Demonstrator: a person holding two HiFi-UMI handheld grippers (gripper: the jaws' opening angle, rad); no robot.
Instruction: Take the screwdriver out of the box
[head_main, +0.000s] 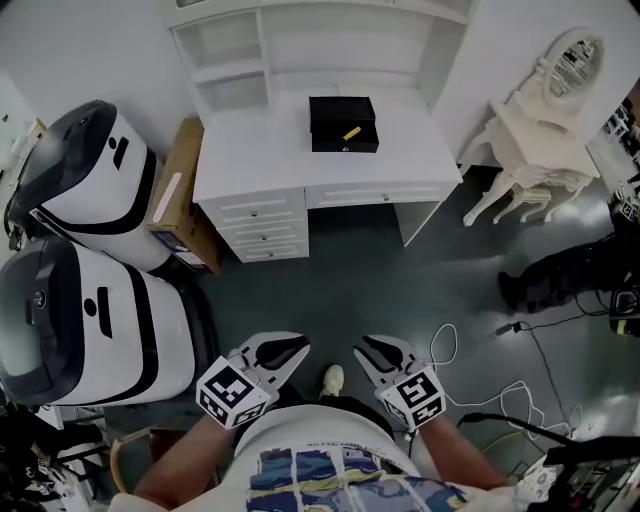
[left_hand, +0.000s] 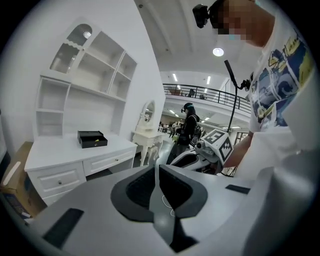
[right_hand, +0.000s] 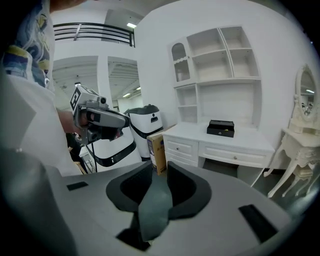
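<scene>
A black box (head_main: 343, 125) stands open on the white desk (head_main: 260, 160) at the far end of the room, with the yellow-handled screwdriver (head_main: 351, 133) lying inside it. The box is small in the left gripper view (left_hand: 92, 139) and in the right gripper view (right_hand: 221, 128). Both grippers are held close to the body, far from the desk, over the dark floor. My left gripper (head_main: 303, 346) (left_hand: 157, 169) is shut with nothing in it. My right gripper (head_main: 359, 346) (right_hand: 159, 172) also looks shut and holds nothing.
Two big white-and-black machines (head_main: 90, 180) (head_main: 95, 320) stand at the left, with a cardboard carton (head_main: 180, 195) between them and the desk. An ornate white dressing table (head_main: 540, 140) is at the right. Cables (head_main: 500, 400) trail across the floor, and a dark-clothed person (head_main: 560, 275) is at the right.
</scene>
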